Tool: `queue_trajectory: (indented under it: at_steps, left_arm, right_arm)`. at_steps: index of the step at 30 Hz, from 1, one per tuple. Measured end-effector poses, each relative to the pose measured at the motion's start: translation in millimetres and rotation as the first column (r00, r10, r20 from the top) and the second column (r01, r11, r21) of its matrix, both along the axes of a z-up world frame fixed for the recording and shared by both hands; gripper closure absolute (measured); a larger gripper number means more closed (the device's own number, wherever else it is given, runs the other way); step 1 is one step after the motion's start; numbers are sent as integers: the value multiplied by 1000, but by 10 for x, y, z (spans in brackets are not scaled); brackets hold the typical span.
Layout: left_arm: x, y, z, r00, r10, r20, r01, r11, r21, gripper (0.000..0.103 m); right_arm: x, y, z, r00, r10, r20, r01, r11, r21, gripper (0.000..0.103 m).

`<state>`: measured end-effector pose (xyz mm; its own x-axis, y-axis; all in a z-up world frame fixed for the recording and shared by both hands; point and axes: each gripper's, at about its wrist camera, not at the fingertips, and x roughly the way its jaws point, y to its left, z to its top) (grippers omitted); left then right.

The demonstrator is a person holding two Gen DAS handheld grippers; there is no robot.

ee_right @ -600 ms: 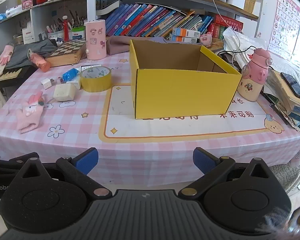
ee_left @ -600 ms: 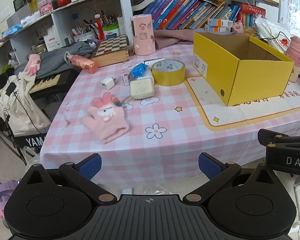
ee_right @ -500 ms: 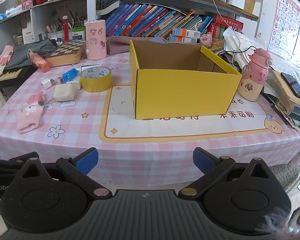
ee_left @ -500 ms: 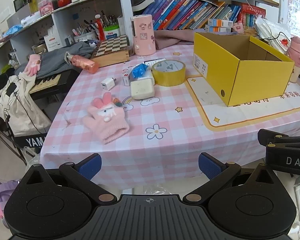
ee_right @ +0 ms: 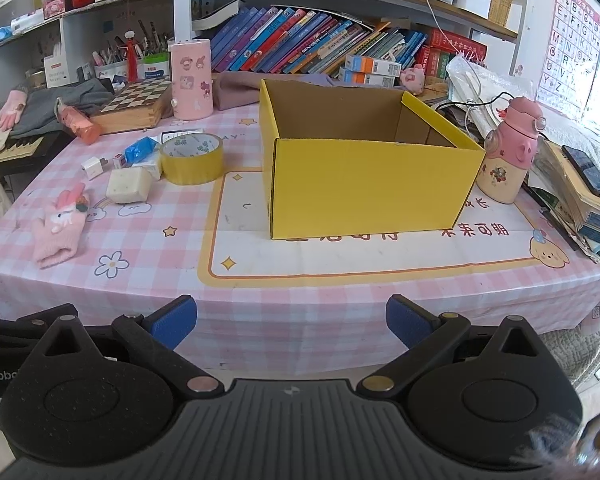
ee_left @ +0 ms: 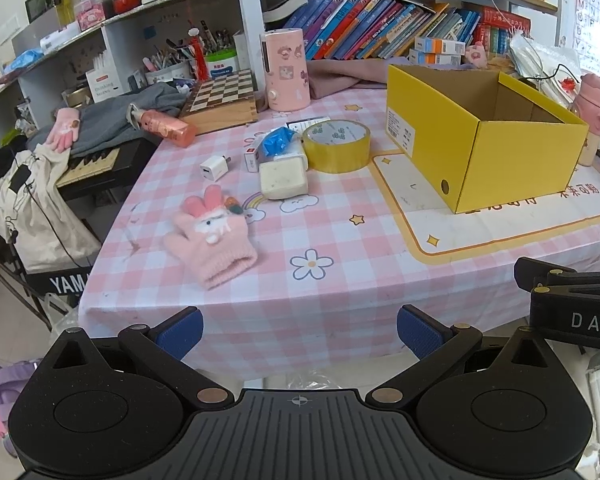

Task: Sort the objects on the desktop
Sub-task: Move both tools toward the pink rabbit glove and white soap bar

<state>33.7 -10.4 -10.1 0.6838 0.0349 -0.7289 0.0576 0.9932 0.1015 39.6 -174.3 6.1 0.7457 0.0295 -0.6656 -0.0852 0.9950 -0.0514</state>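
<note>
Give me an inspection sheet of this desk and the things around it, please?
Surface: table under a pink checked cloth, with a cream mat under the box.
Job's things: open yellow cardboard box; no contents visible. Left of it lie a yellow tape roll, white block, white charger plug, blue packet and pink knitted glove.
Clutter: chessboard box, pink cylinder, pink bottle.
Tongs: left tongs and right tongs both open, empty, short of the table.
Cables: a black one behind the bottle.
Surroundings: bookshelves, piano keyboard at left.
</note>
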Motion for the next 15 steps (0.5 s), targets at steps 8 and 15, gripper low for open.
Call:
queue_trajectory:
  at_steps: [8,15]
  left_arm:
    - [7,11,3,1000,-1,10,1,1000,-16,0]
    - [25,45,4,1000,-20,14,20,999,-45,0]
  right_arm:
    - [18,3,3,1000,-2,4,2,1000,1,1]
    - [32,2,5,1000,-11,5,11,1000,0,1]
